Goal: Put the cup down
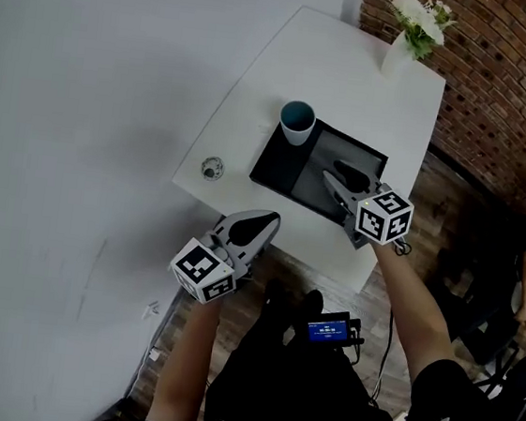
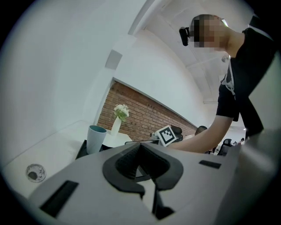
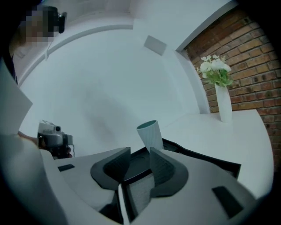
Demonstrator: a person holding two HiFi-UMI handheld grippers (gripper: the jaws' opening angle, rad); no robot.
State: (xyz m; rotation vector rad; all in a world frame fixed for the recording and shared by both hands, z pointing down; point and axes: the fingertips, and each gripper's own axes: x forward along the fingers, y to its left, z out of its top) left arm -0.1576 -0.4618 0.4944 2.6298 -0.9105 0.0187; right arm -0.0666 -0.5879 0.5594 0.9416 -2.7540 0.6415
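The pale blue cup (image 1: pixel 297 122) stands upright on the far left corner of the black tray (image 1: pixel 282 169), which lies on the white table (image 1: pixel 354 74); its rim faces up and no gripper touches it. The right gripper (image 1: pixel 340 178) hangs over the near right part of the tray, pointing towards the cup but clear of it. In the right gripper view its jaws stand partly apart with an open gap between the ribbed pads, and nothing sits in that gap; the cup (image 3: pixel 150 134) shows beyond the tips, on the tray (image 3: pixel 210 160). The left gripper (image 1: pixel 259 225) is held off the near edge of the table, well apart from the tray. In the left gripper view its jaws are closed tip to tip, holding nothing, with the cup (image 2: pixel 95 138) standing far off to the left. A white vase of white flowers (image 1: pixel 401 46) stands at the far corner of the table by the brick wall (image 1: pixel 502 100), and a small round object (image 1: pixel 212 167) lies near the table's left edge, beside the tray
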